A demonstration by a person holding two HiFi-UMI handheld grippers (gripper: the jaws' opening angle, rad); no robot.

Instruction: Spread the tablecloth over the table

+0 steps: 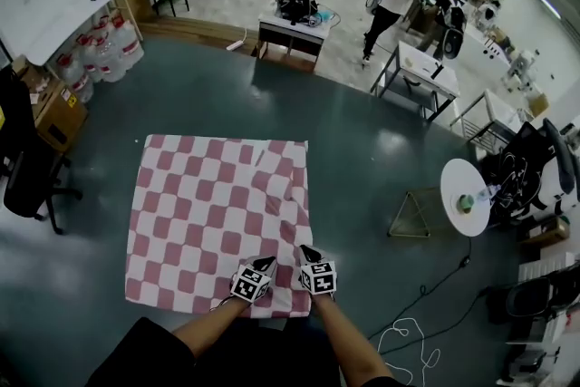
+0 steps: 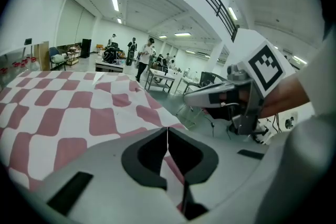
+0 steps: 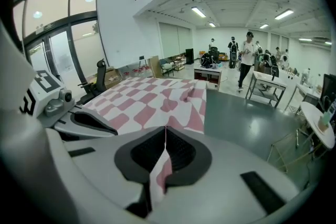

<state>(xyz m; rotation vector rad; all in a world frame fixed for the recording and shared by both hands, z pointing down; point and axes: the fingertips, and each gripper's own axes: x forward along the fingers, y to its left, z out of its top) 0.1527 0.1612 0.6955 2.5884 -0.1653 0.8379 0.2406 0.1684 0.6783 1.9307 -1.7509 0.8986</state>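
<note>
At the table's near edge, both grippers pinch the tablecloth's hem

Red-and-white checked tablecloth (image 1: 217, 213) lies over the table, hiding it entirely; left gripper (image 1: 269, 262) and right gripper (image 1: 305, 250) sit side by side towards the table's near right corner, each with jaws closed on a thin fold of hem; the cloth looks light, limp and prone to bunching, judging by the crease (image 1: 292, 184) along the table's right side; the hem is a sound hold, though grips set wider, nearer the table's corners, would likely pull it flatter.
</note>
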